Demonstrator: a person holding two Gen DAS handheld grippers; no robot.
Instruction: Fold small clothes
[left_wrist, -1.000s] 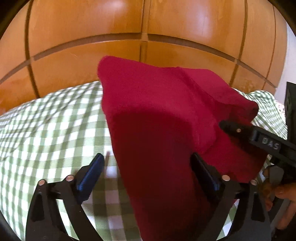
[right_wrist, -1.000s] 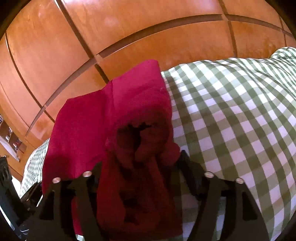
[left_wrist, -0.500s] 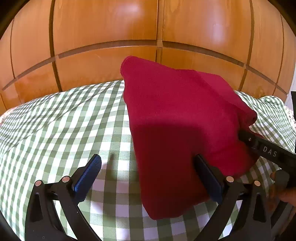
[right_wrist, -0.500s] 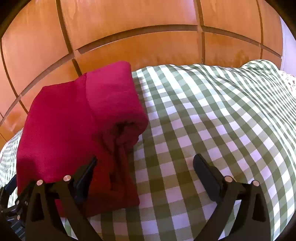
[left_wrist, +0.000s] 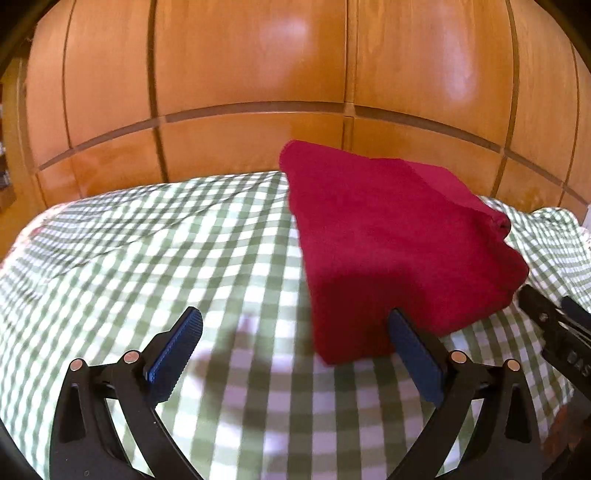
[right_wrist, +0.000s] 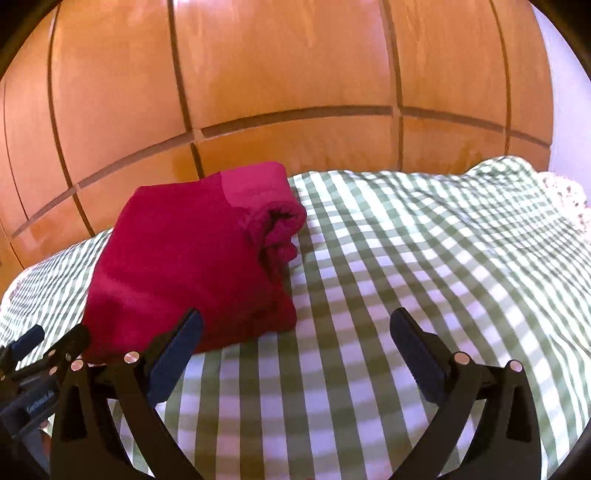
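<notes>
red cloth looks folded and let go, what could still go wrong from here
The red cloth has a loose rolled end at its far right corner, which could uncurl. It lies on a soft, rumpled checked cover, so the stack may slump. The open left tool sits close to its near edge and might snag it.

Bedspread left (left_wrist: 129, 258): bare check cloth.
Bedspread right (right_wrist: 443, 258): bare.
Obstacle: folded red garment (left_wrist: 388, 240) between them.
Behind: wooden panels (left_wrist: 251, 66).

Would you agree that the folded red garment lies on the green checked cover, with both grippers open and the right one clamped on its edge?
Not quite. The right gripper clamps nothing: in the right wrist view its fingers stand apart over the green checked cover, beside the folded red garment. The left gripper is open too.
</notes>
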